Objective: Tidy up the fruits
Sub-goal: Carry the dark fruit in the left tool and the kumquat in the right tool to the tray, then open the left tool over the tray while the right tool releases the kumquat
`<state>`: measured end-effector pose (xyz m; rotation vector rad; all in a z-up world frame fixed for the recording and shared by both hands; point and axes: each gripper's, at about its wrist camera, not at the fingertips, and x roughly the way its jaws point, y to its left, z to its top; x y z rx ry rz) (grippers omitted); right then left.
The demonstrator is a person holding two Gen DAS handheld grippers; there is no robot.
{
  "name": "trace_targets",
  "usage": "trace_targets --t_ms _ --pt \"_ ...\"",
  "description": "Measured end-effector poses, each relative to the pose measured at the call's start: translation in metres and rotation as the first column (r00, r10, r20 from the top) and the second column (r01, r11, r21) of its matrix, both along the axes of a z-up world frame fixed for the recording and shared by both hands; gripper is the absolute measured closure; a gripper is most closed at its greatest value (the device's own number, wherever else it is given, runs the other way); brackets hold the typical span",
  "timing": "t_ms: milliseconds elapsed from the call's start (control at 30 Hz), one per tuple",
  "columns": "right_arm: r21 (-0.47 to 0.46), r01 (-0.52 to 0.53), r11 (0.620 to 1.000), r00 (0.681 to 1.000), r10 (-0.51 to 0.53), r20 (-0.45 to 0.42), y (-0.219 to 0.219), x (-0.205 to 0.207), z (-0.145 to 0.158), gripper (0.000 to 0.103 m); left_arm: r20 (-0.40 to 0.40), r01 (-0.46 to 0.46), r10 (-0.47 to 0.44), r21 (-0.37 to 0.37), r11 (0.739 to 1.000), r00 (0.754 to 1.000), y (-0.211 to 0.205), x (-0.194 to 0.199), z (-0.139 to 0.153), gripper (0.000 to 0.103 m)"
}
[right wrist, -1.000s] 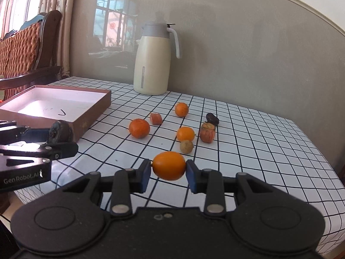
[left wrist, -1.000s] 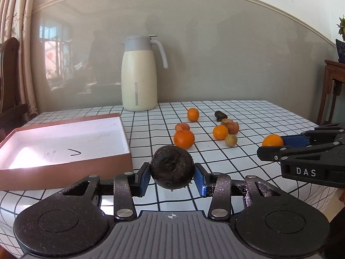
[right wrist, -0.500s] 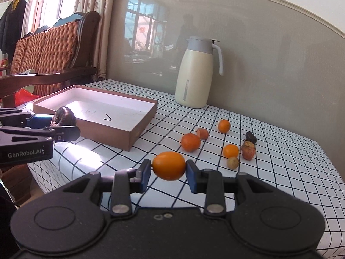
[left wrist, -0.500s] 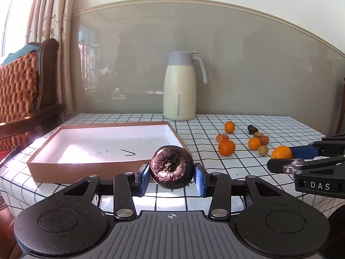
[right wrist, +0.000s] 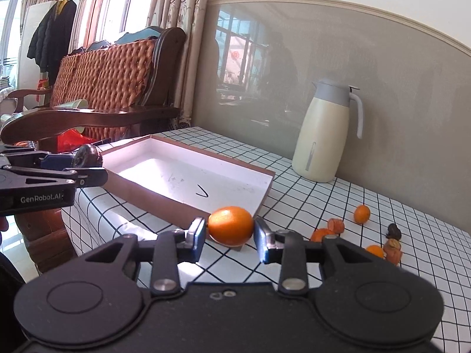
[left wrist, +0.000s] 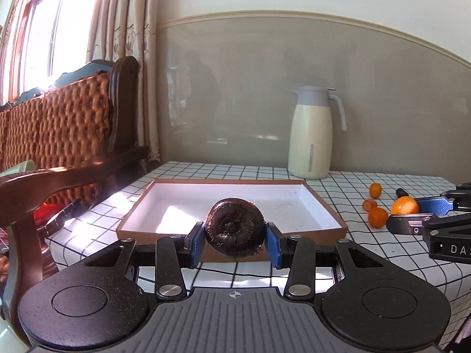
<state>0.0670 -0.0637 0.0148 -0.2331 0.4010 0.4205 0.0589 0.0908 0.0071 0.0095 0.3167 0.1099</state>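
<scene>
My left gripper (left wrist: 234, 239) is shut on a dark brown, hairy round fruit (left wrist: 234, 230), held just short of the near wall of a brown box with a white inside (left wrist: 332, 214). My right gripper (right wrist: 229, 236) is shut on a small orange (right wrist: 231, 225), near the same box's near right corner (right wrist: 265, 185). In the right wrist view the left gripper (right wrist: 88, 166) and its dark fruit (right wrist: 87, 155) hang at the far left; in the left wrist view the right gripper (left wrist: 412, 213) and the orange (left wrist: 404, 206) hang at the right. Several small fruits (right wrist: 361, 213) lie loose on the checked cloth.
A cream jug with a grey lid (left wrist: 313, 135) stands at the back of the checked table (left wrist: 397, 261). A dark wooden settee with a woven back (right wrist: 103, 79) stands left of the table. Curtains and a bright window are behind it.
Both grippers have swung left with their fruits held: the box has come from the left side to straight ahead, the loose fruits and the jug have slid right.
</scene>
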Motion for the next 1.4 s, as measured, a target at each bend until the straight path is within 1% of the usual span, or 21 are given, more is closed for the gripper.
trace_targets --t_ms 300,400,567,767,900,1067,1233,1400 --pt "0.018 -0.026 0.999 0.999 0.026 0.037 0.021 0.042 0.009 0.076 0.034 -0.102 0.102 -0.004 0.995 0.994 0.04 0.038 0.009 0.059" --pt "0.02 -0.027 0.999 0.998 0.026 0.05 0.027 0.06 0.01 0.076 0.044 -0.133 0.133 -0.009 0.991 0.99 0.049 0.051 0.011 0.059" --pt "0.035 -0.021 0.999 0.999 0.019 0.046 0.031 0.092 0.005 0.076 0.043 -0.168 0.168 -0.01 0.986 0.985 0.06 0.074 0.007 0.059" --pt "0.03 -0.016 0.999 0.999 0.016 0.028 0.035 0.123 -0.007 0.076 0.023 -0.192 0.193 -0.01 0.981 0.981 0.075 0.103 -0.001 0.059" --pt "0.037 -0.002 0.999 1.0 0.001 0.023 0.034 0.146 -0.009 0.076 0.023 -0.212 0.212 -0.016 0.977 0.977 0.083 0.114 -0.003 0.059" --pt "0.056 0.0 0.998 1.0 0.0 0.002 0.037 0.174 -0.01 0.076 0.004 -0.225 0.226 -0.017 0.974 0.974 0.089 0.129 -0.007 0.059" --pt "0.071 -0.004 0.997 0.999 0.007 -0.032 0.04 0.195 -0.017 0.076 -0.017 -0.239 0.238 -0.022 0.971 0.971 0.094 0.142 -0.012 0.059" --pt "0.088 -0.004 0.996 0.998 0.01 -0.065 0.038 0.207 -0.026 0.076 -0.039 -0.239 0.238 -0.012 0.971 0.97 0.092 0.153 -0.017 0.059"
